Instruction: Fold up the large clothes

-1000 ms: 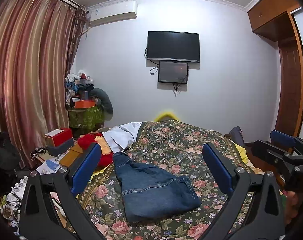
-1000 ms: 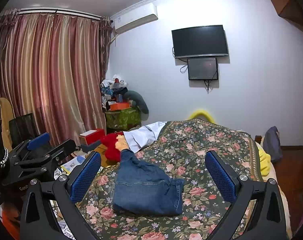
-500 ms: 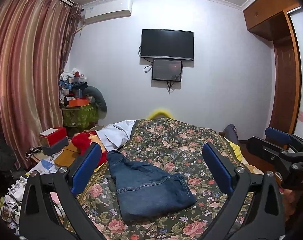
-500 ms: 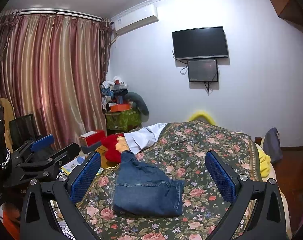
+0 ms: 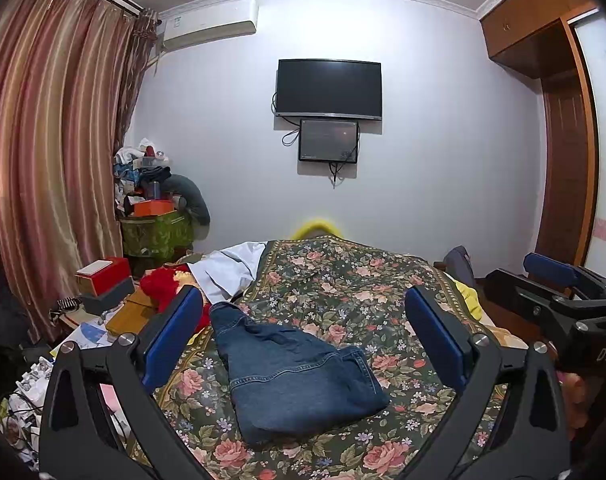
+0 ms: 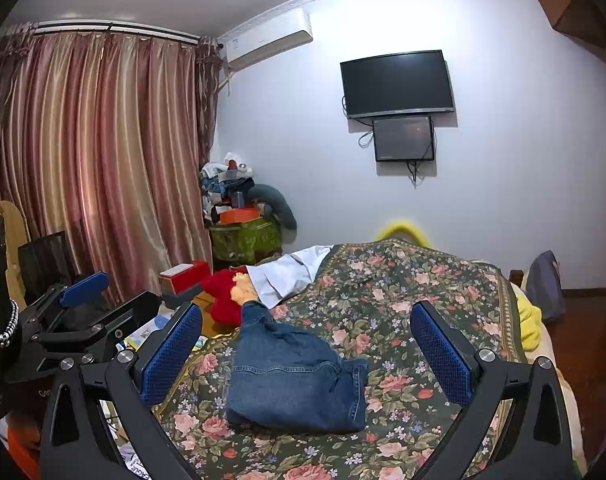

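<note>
A pair of blue jeans (image 5: 295, 372) lies folded in a compact bundle on the floral bedspread (image 5: 343, 280); it also shows in the right wrist view (image 6: 295, 380). My left gripper (image 5: 303, 340) is open and empty, held above and in front of the jeans, apart from them. My right gripper (image 6: 307, 344) is open and empty, also held back from the jeans. The right gripper shows at the right edge of the left wrist view (image 5: 559, 296); the left gripper shows at the left of the right wrist view (image 6: 83, 308).
A white garment (image 5: 231, 268) and a red plush toy (image 5: 163, 288) lie at the bed's far left. Boxes and papers (image 5: 103, 284) crowd the left side. A cluttered green stand (image 5: 155, 232) stands by the curtain. A TV (image 5: 329, 88) hangs on the far wall.
Both cameras have tilted up and pulled back a little, so the jeans sit lower in view. The jeans have not moved. Both grippers stay open.
</note>
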Tool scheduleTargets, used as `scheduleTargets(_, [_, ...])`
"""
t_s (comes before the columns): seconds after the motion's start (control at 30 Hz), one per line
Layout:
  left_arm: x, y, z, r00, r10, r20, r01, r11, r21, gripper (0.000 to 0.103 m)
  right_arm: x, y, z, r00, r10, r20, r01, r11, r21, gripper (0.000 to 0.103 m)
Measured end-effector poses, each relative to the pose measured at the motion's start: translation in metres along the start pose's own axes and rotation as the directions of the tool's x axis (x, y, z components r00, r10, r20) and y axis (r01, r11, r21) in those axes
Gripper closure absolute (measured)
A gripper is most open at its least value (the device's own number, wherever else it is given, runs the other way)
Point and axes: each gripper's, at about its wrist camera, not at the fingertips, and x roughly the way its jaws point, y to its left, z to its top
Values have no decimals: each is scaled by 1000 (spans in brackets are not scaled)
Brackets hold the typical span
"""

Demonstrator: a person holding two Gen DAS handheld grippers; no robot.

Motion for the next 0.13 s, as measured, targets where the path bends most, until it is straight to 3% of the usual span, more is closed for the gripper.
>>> scheduleTargets(0.13, [0,-1,0,1000,1,1,-1,1000,3,1,1,-1,1,1000,0,-2,0,1000,11,0])
